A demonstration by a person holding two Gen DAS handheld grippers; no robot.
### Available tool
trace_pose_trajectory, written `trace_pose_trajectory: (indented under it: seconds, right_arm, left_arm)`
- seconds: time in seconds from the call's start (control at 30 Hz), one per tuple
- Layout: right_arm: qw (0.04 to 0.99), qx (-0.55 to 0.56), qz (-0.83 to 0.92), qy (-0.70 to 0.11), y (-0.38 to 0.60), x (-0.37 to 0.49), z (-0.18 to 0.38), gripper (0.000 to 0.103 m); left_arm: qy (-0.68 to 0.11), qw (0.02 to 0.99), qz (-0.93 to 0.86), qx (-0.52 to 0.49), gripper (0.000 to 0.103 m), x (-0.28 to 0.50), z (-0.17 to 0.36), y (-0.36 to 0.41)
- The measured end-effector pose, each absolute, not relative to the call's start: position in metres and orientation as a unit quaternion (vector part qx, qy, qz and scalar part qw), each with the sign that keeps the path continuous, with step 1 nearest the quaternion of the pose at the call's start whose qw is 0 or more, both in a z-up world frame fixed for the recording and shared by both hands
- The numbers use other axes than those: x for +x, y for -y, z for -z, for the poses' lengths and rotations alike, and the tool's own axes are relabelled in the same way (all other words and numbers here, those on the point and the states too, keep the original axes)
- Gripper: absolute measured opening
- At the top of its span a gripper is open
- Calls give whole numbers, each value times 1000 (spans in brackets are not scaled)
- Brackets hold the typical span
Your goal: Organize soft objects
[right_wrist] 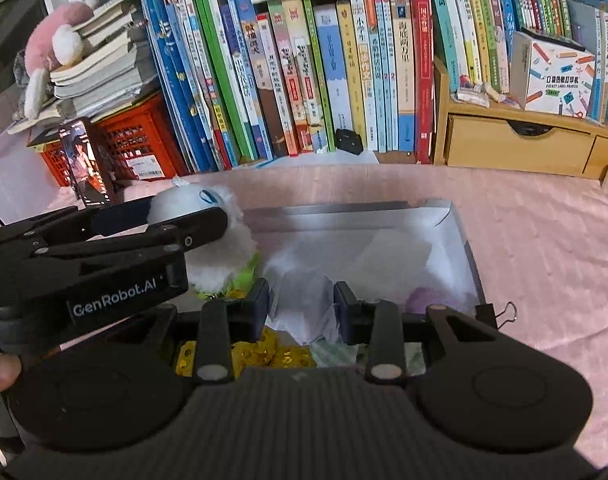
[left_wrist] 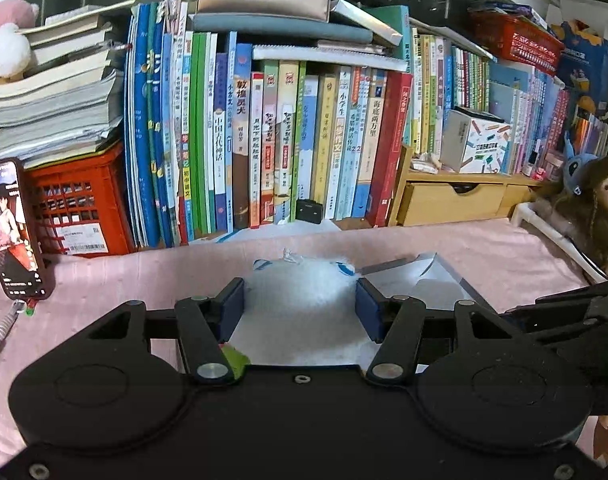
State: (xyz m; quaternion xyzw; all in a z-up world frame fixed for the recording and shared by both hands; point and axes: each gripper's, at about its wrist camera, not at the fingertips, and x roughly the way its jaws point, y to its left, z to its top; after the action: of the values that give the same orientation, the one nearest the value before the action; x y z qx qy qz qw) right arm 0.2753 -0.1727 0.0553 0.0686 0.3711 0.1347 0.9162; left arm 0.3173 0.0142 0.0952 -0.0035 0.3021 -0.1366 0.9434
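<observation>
Two black two-finger grippers work over a pink cloth-covered table [right_wrist: 544,260] in front of a long row of upright books [left_wrist: 287,140]. The left gripper [left_wrist: 299,304] has its blue pads pressed into both sides of a fluffy white plush toy with blue eye markings and a green patch underneath [left_wrist: 304,284], so it is closed on the toy at a medium spread. From the right wrist view, that same gripper [right_wrist: 183,220] carries the plush toy [right_wrist: 219,248] at the left rim of a shallow grey cardboard box lined with white paper [right_wrist: 462,240], the toy hanging partly over the box's near left corner. The right gripper [right_wrist: 301,308] is narrowed onto a crumpled piece of white tissue paper [right_wrist: 304,300] inside the box, its pads touching the paper on both sides. Gold sequined fabric [right_wrist: 271,354] lies below its fingers, and a pale purple soft lump [right_wrist: 424,300] sits in the box's right part. A black binder clip [right_wrist: 496,314] grips the box's right edge.
</observation>
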Motion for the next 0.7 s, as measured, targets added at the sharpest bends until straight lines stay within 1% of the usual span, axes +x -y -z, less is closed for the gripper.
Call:
trace_pose_trajectory:
  seconds: [0.7]
  right_arm:
    - [893,82,-117,-427,162,300,-32,40]
  left_arm:
    - [-338,934,114,-21,56,335,-71,-31]
